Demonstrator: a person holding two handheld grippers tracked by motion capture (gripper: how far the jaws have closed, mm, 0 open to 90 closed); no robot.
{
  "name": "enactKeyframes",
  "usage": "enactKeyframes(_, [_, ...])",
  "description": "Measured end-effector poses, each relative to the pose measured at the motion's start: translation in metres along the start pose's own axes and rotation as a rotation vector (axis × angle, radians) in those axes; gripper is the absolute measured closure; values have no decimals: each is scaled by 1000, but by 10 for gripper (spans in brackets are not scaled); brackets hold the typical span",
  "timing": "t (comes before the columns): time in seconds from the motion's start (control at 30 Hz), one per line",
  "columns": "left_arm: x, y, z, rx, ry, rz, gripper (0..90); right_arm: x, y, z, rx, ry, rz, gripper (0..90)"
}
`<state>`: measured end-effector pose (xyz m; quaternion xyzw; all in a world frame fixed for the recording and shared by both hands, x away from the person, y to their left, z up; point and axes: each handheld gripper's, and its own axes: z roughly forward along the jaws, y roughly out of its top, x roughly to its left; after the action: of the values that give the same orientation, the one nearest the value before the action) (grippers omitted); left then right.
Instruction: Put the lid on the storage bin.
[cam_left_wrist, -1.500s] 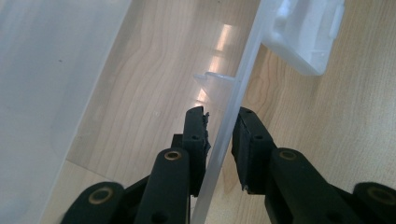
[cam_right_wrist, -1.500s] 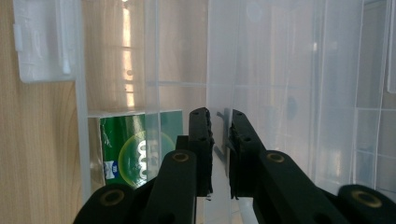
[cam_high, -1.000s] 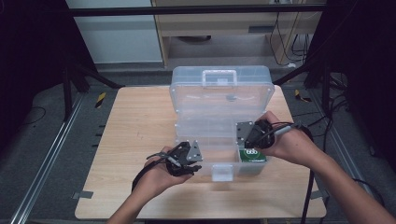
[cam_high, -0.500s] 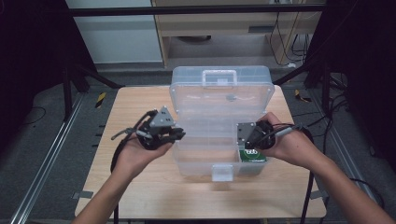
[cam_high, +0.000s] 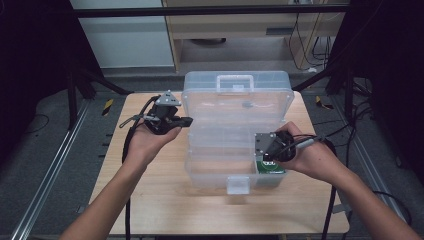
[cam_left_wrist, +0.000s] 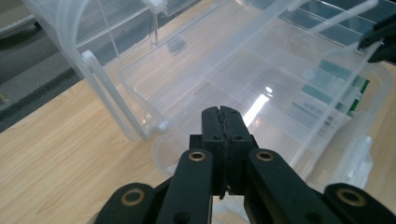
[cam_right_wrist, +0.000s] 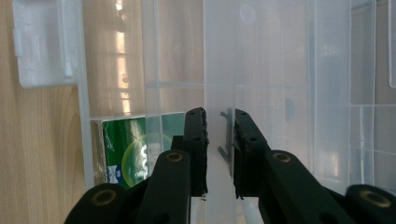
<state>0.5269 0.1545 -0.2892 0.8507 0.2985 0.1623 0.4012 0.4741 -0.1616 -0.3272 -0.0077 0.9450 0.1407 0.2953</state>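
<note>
Right now I have the clear plastic box (cam_high: 220, 170) in the middle of the wooden table (cam_high: 150, 205), its lid (cam_high: 237, 100) swung up and leaning back toward the far edge, its latch (cam_high: 237, 185) hanging loose at the front. My right gripper (cam_right_wrist: 219, 126) sits at the box's near right corner with its jaws narrow, and from the right gripper view a thin clear wall runs between the pads, so I judge it is pinching that wall to keep the box from sliding. Just beside it in the corner compartment lies a green packet (cam_right_wrist: 135, 140), untouched. My left gripper (cam_left_wrist: 219, 114) hangs in the air beside the left edge of the lid, apart from it; its jaws have just been closing and now meet with nothing between them. To my eye the lid is most of the way open, and the job is to get it resting fully back. I would keep the right pinch firm but not harder, since the wall is thin and will flex. With the left I would use the closed jaws as a blunt finger, coming in against the inner face of the lid near its side rim and nudging it back slowly, watching that the hinge does not drag the whole box rearward
</note>
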Motion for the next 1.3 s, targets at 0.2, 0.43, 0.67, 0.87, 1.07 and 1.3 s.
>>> enactKeyframes(0.2, [8, 6, 6, -10, -9, -41, 897, 2, -1, 0, 2, 1, 0, 779])
enactKeyframes(0.43, [15, 8, 5, -20, -7, -70, 897, 4, 0, 0, 3, 4, -5, 779])
enactKeyframes(0.67, [19, 9, 4, -33, -9, -92, 897, 5, 0, 0, 6, 5, -10, 779])
enactKeyframes(0.87, [22, 7, 2, -41, 0, -105, 897, 7, 0, 0, 11, 6, -6, 779])
enactKeyframes(1.07, [24, 5, -1, -48, 3, -116, 898, 9, -1, 0, 5, 10, -4, 781])
enactKeyframes(1.3, [22, 1, -1, -44, -1, -113, 898, 12, -2, 1, 1, 15, 0, 779])
